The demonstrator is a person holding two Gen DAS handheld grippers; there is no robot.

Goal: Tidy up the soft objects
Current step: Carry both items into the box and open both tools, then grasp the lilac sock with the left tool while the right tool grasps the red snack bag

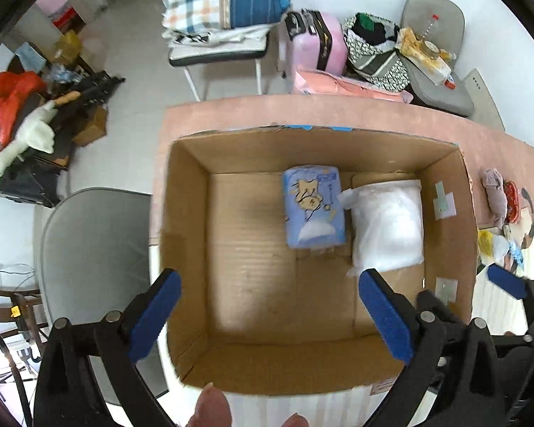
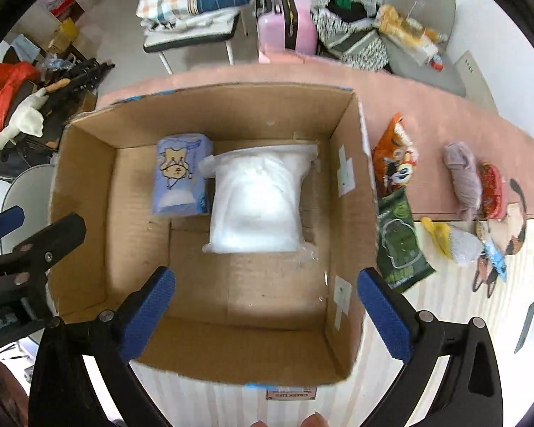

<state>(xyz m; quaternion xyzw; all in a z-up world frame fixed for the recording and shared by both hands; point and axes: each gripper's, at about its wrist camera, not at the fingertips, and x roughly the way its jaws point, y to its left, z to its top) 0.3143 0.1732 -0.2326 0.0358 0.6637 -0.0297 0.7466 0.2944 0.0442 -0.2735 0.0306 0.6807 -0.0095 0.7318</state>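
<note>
An open cardboard box [image 1: 185, 213] [image 2: 85, 185] stands on the table. Inside lie a blue printed soft pack [image 1: 313, 206] [image 2: 181, 181] and, right of it, a white bagged bundle [image 1: 388, 227] [image 2: 256, 203]. My left gripper [image 1: 267, 315] is open and empty above the box's near side. My right gripper [image 2: 265, 311] is open and empty above the box's near right part. On the table right of the box lie an orange snack bag [image 2: 395, 153], a green bag [image 2: 402, 245], a rolled grey cloth [image 2: 462, 178] [image 1: 495, 192], a red pouch [image 2: 491, 185] and a yellow-and-white cloth [image 2: 455, 242].
The table has a pink cover [image 2: 427, 106] at the back. Behind it stand chairs with bedding [image 1: 224, 7], a pink suitcase [image 1: 317, 42] and bags. A grey chair [image 1: 89, 242] is at the left. A plush goose [image 1: 28, 135] lies on clutter at far left.
</note>
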